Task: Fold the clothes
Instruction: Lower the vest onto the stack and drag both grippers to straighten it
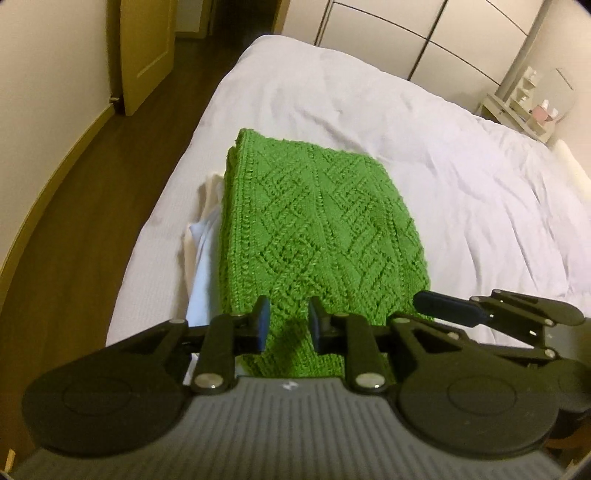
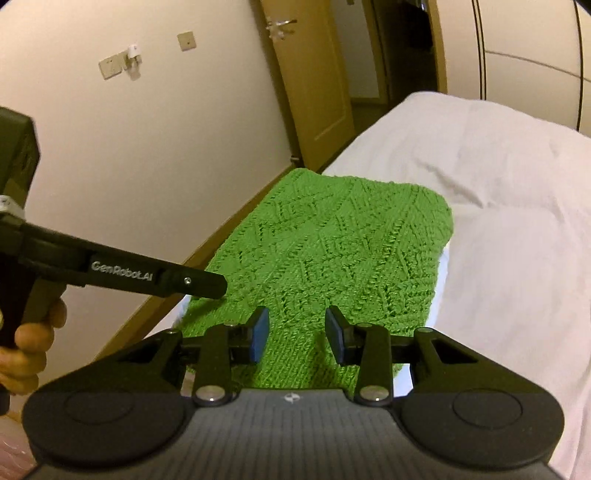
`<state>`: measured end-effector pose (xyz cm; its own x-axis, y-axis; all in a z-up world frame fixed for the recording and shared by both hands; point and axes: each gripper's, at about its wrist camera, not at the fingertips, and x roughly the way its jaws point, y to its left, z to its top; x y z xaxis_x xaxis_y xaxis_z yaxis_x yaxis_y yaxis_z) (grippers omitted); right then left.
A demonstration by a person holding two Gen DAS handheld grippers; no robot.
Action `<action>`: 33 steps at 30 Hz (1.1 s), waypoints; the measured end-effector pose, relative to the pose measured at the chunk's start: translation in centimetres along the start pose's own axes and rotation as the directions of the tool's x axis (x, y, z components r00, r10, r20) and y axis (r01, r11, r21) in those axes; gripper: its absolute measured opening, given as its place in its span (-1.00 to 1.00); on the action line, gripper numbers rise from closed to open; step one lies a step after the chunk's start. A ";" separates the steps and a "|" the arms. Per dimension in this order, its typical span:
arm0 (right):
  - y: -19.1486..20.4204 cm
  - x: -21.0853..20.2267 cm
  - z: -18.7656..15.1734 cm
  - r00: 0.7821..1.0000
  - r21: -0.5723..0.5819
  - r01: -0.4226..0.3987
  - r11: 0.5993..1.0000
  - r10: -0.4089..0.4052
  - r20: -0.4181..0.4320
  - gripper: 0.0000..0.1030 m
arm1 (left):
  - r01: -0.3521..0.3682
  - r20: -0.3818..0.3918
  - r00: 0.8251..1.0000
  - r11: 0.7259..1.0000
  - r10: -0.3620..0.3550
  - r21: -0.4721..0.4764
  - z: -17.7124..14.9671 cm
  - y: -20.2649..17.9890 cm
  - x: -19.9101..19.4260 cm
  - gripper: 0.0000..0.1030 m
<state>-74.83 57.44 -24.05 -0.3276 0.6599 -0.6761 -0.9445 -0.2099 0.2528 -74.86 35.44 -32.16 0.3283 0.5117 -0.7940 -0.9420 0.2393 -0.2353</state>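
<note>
A green knitted garment (image 1: 317,225) lies folded into a long rectangle on the white bed (image 1: 461,177); it also shows in the right wrist view (image 2: 325,251). It rests on top of a pale folded cloth (image 1: 203,254) that sticks out at its left. My left gripper (image 1: 288,321) is open and empty just above the garment's near edge. My right gripper (image 2: 297,332) is open and empty over the same near edge, to the right of the left one. The right gripper's fingers (image 1: 447,304) show in the left wrist view, and the left gripper's body (image 2: 147,277) shows in the right wrist view.
The bed's left edge drops to a dark wooden floor (image 1: 85,206). A wooden door (image 2: 314,81) and a cream wall (image 2: 147,147) stand to the left. White wardrobes (image 1: 424,33) stand behind the bed. A small shelf with items (image 1: 524,103) is at the far right.
</note>
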 end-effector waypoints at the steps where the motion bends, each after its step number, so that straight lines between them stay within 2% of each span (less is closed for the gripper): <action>1: -0.1 0.1 0.4 1.000 0.018 0.003 1.000 -0.003 -0.007 -0.25 | 0.002 0.002 1.000 1.000 -0.002 -0.018 0.1 0.1 -0.1 -0.67; 5: -1.0 -0.5 0.9 1.000 0.043 -0.006 0.999 0.006 -0.014 -0.25 | 0.024 0.034 0.999 0.998 -0.022 -0.064 0.6 0.3 -0.6 -0.66; 8: -1.2 0.8 0.0 0.996 0.017 -0.030 0.999 0.031 -0.078 -0.25 | -0.019 -0.037 0.999 0.999 0.018 -0.031 0.0 0.6 1.7 -0.66; 10: -0.9 1.8 -0.8 0.992 -0.012 -0.037 0.999 0.035 -0.119 -0.25 | -0.050 -0.058 0.997 0.999 0.049 0.001 -0.9 0.9 2.9 -0.65; 13: -1.1 1.8 -0.3 0.989 -0.005 -0.059 0.998 0.057 -0.133 -0.26 | -0.035 -0.062 0.998 0.999 0.034 -0.027 -0.5 1.3 2.3 -0.65; 16: -2.0 0.9 1.3 0.994 0.011 -0.049 0.999 0.050 -0.098 -0.26 | -0.024 -0.048 0.999 0.999 0.022 -0.025 0.7 1.0 1.1 -0.68; 22: -4.8 0.6 4.2 0.999 0.074 0.045 0.996 -0.044 -0.017 -0.26 | 0.032 0.011 0.999 0.999 -0.032 0.009 4.0 -0.1 1.4 -0.67; 26: -6.4 3.1 5.3 0.996 0.095 0.090 0.991 -0.088 -0.025 -0.25 | -0.010 -0.041 0.999 0.999 0.012 0.047 4.3 0.0 4.9 -0.67; 29: -5.5 5.2 4.1 0.994 0.050 0.081 0.995 -0.077 -0.078 -0.23 | -0.047 -0.056 0.997 0.999 0.049 0.025 2.1 1.5 6.7 -0.70; 32: -3.9 5.5 3.4 0.995 -0.038 0.050 0.998 -0.054 -0.089 -0.15 | -0.028 -0.068 0.997 0.999 0.025 -0.045 2.2 2.4 6.3 -0.71; 33: -3.9 5.3 3.6 0.995 -0.035 0.021 0.999 -0.025 -0.099 -0.15 | -0.022 -0.072 0.997 0.997 0.017 -0.067 2.2 2.6 6.2 -0.73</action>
<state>-72.81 64.34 -26.19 -0.3049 0.5905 -0.7472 -0.9516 -0.2212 0.2135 -75.17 41.08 -36.41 0.3067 0.4549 -0.8360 -0.9514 0.1720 -0.2554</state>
